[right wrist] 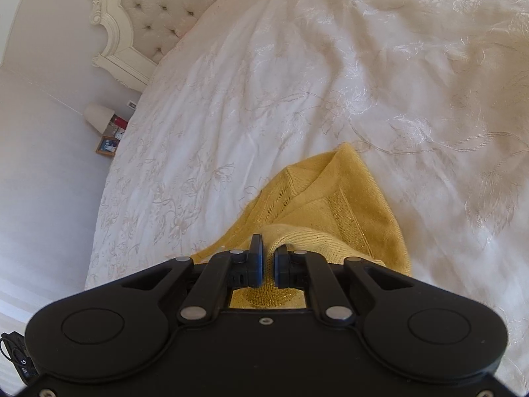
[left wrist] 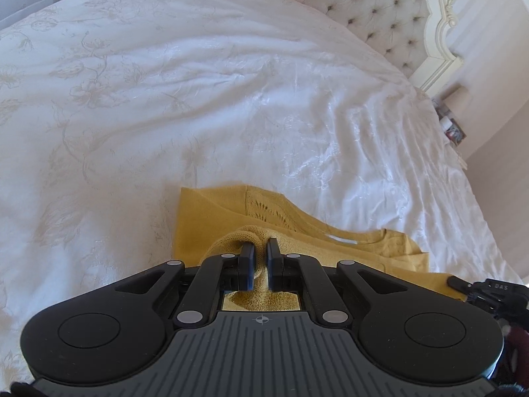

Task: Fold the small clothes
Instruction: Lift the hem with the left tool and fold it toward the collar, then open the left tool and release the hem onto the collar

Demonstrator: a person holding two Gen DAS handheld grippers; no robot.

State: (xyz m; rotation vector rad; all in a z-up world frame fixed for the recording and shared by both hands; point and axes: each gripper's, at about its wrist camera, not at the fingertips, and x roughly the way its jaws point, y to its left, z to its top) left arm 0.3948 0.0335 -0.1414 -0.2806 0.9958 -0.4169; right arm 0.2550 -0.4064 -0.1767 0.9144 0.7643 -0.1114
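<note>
left tongs (left wrist: 260, 248) pinch sweater (left wrist: 211, 215) | right tongs (right wrist: 268, 255) too | lengthwise away

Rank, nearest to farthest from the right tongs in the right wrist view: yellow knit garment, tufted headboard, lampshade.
1. yellow knit garment: pinched in the right tongs, lying just ahead on the bedspread.
2. lampshade: off the bed's left edge.
3. tufted headboard: far upper left.
</note>
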